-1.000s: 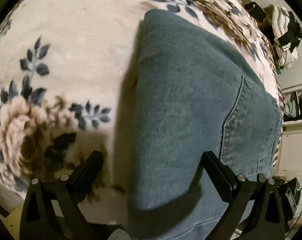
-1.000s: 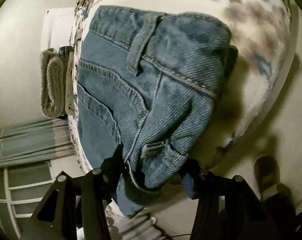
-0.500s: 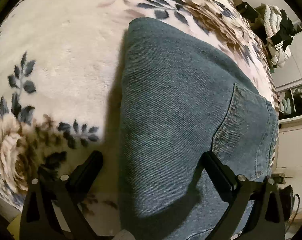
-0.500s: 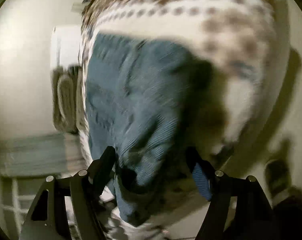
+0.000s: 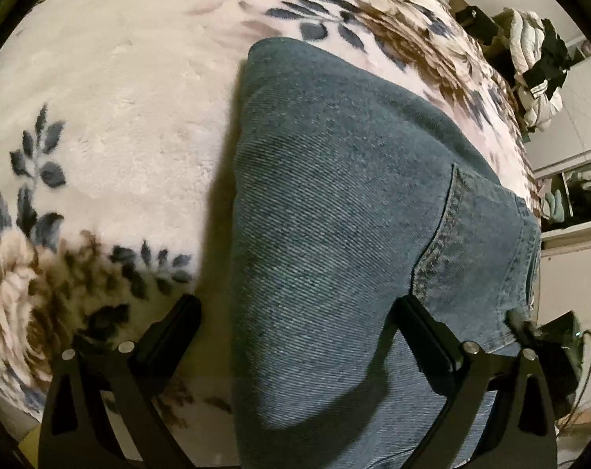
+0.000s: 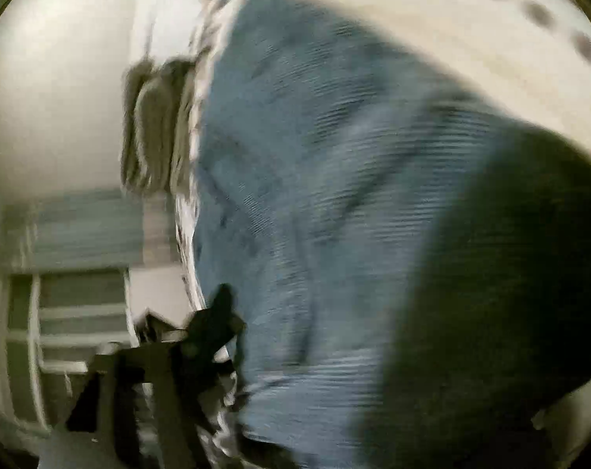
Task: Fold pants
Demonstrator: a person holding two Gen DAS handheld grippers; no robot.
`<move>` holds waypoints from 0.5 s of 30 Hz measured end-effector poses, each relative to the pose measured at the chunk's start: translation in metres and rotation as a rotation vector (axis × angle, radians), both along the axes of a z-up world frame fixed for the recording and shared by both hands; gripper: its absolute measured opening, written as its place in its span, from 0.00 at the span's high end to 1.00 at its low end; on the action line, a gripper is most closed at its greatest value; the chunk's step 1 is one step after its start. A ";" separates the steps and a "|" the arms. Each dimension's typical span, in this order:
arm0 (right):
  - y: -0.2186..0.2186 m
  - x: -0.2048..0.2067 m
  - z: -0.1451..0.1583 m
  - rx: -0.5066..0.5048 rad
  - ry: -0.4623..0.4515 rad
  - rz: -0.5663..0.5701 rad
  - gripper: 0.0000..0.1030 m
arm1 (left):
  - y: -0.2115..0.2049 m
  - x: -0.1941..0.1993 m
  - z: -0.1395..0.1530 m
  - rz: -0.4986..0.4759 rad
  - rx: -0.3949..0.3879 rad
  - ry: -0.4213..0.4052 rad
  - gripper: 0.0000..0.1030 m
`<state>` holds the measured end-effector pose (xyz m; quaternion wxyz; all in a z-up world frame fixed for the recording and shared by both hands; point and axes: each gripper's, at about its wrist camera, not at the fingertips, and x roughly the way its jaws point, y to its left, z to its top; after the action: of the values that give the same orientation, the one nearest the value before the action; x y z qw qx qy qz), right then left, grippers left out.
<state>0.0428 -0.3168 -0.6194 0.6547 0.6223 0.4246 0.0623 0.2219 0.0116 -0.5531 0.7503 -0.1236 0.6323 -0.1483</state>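
Note:
Folded blue jeans (image 5: 334,203) lie on a cream floral blanket (image 5: 111,125), with a back pocket seam at the right. My left gripper (image 5: 295,336) is open, its left finger over the blanket and its right finger over the denim. In the right wrist view the frame is blurred: the jeans (image 6: 315,195) fill most of it, with a dark fold of denim at the lower right. Only the right gripper's left finger (image 6: 217,312) shows; the other finger is hidden behind the cloth.
A pile of white and black clothes (image 5: 534,54) sits beyond the bed's far right corner. White cabinets (image 5: 569,273) stand at the right. In the right wrist view a grey rolled towel (image 6: 154,125) hangs by the bed edge, above a white rack (image 6: 68,312).
My left gripper has slid slightly along the jeans and stays open. My right gripper has pushed in close to the waistband end, so denim now fills its blurred view and hides one finger.

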 end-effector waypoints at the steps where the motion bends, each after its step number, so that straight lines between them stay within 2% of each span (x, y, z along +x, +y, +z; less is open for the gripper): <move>1: -0.003 -0.001 -0.001 0.004 0.010 -0.025 0.60 | 0.002 -0.001 0.001 0.011 -0.011 -0.007 0.11; 2: -0.004 -0.001 0.001 0.002 0.014 -0.051 0.61 | 0.005 -0.002 0.005 0.025 -0.035 -0.023 0.23; 3: -0.002 0.002 0.004 -0.005 0.017 -0.058 0.63 | 0.007 -0.004 0.009 0.029 -0.084 -0.037 0.55; 5: 0.002 0.006 0.016 -0.036 0.019 -0.063 0.66 | 0.006 -0.007 0.020 0.034 -0.094 -0.048 0.71; 8: 0.004 0.012 0.036 -0.052 0.011 -0.068 0.69 | 0.008 -0.013 0.039 0.049 -0.115 -0.066 0.79; 15: 0.005 0.039 0.107 -0.107 -0.014 0.007 0.72 | 0.020 -0.017 0.110 0.039 -0.155 -0.101 0.82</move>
<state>0.0813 -0.3115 -0.5128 0.6897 0.5846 0.4248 0.0462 0.2047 0.0319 -0.4432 0.7721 -0.1861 0.5778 -0.1880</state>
